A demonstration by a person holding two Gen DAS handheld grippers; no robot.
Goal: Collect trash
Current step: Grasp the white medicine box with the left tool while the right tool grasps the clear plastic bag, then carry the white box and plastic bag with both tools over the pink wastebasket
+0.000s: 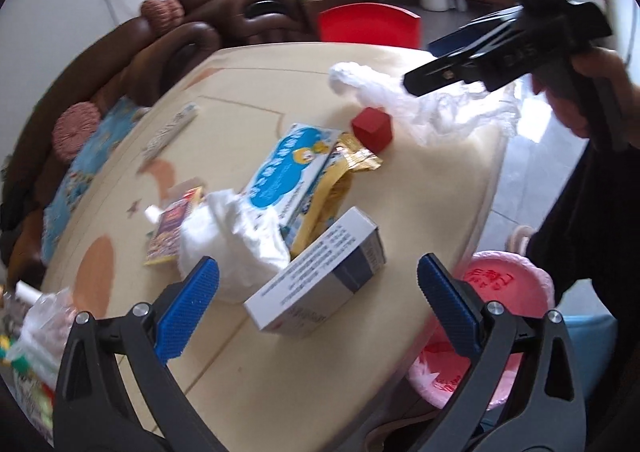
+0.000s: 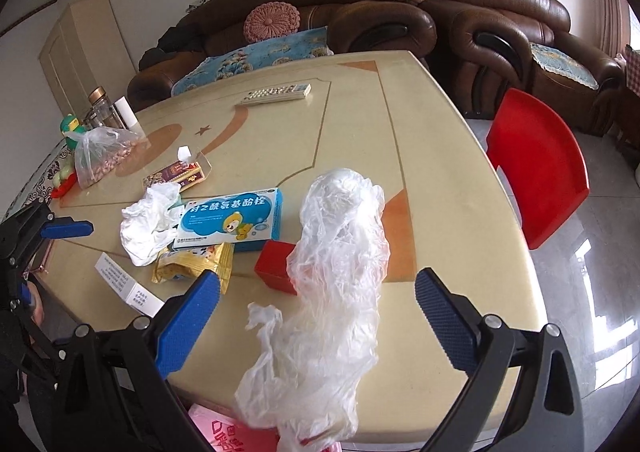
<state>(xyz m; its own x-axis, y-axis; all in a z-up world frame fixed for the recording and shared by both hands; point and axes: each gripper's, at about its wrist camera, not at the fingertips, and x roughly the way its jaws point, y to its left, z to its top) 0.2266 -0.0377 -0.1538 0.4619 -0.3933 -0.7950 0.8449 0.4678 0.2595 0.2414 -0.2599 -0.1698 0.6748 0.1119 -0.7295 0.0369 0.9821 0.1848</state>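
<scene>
Trash is still lying all over the table [image 2: 440, 156], so the collecting is looking barely begun. Starting at the left gripper [image 1: 318, 292], its blue pads are standing spread wide and holding nothing, framing the white-and-grey carton [image 1: 320, 272] that is lying just ahead of them near the table's edge. Just beyond that, a crumpled white tissue [image 1: 232, 236], a blue medicine box [image 1: 288, 172] and a gold snack wrapper [image 1: 344, 168] are crowding together in a heap, with a red box [image 1: 372, 128] sitting a little farther on. The right gripper [image 2: 318, 292] is also hanging open and empty, its jaws bracketing a crumpled clear plastic bag [image 2: 336, 264] that is draping over the near table edge and partly covering the red box. Below the edge, a pink bin [image 1: 508, 288] with a pink liner is waiting beside the table; from these views I cannot tell whether anything is lying in it yet. Judging by this, nearly every piece is still waiting to be picked up, the carton and the bag being the nearest candidates.
</scene>
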